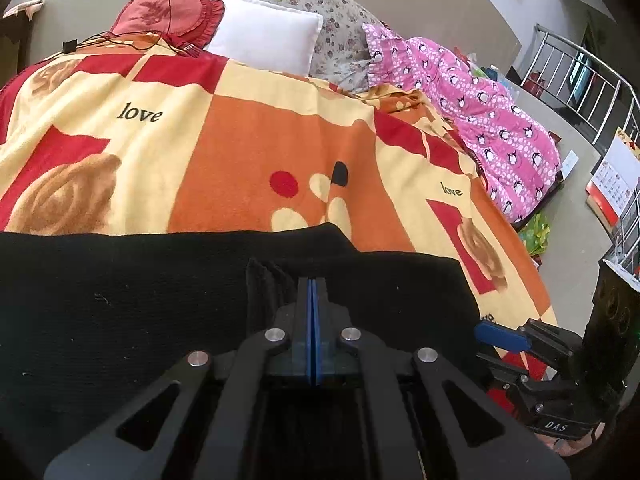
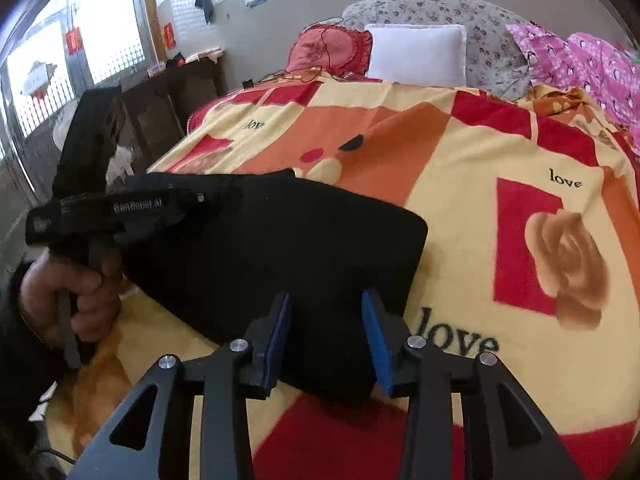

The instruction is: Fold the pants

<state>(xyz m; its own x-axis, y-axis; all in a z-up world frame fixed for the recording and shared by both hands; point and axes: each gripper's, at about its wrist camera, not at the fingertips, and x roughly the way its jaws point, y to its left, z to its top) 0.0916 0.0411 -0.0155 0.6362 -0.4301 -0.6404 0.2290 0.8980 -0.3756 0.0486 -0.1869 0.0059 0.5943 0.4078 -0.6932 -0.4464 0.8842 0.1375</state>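
The pants stretch from 6 toward 10 o'clock; right gripper fingers spread astride their near corner, left gripper pinching a fold.

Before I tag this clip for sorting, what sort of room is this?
Most likely a bedroom in a home: black pants lie on a bed under a patterned "love" blanket, with a white pillow and red pillow at its head, and a barred window on one side.
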